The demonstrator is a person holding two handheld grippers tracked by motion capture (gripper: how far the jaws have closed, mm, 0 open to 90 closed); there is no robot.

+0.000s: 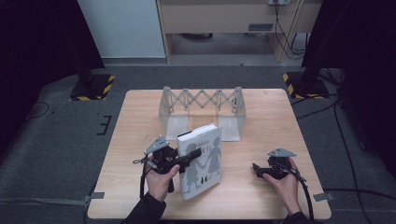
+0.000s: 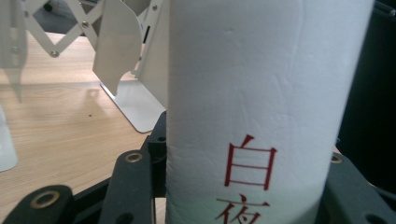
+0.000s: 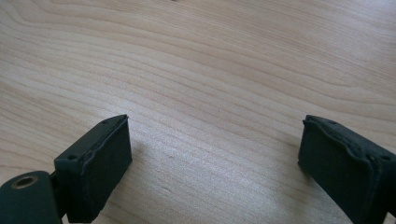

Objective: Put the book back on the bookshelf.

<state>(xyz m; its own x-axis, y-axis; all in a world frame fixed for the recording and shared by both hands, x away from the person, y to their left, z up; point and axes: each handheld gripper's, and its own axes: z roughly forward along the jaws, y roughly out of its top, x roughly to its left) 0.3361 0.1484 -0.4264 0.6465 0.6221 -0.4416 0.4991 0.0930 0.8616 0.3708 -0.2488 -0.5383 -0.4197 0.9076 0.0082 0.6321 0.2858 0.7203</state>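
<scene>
A white book (image 1: 203, 158) with grey silhouettes of two figures on its cover sits at the table's middle front, its far end tilted up. My left gripper (image 1: 194, 153) is shut on its left side. In the left gripper view, the white spine (image 2: 261, 93) with red characters stands between the black jaws. My right gripper (image 1: 257, 169) hovers low over the table to the right of the book, pointing left. In the right gripper view its jaws (image 3: 215, 140) stand wide open over bare wood with nothing between them.
A white expanding book rack (image 1: 201, 100) with scissor links and flat end plates stands behind the book, and appears as the rack (image 2: 126, 56) close ahead in the left gripper view. The wooden table (image 1: 261, 116) has bare room at both sides.
</scene>
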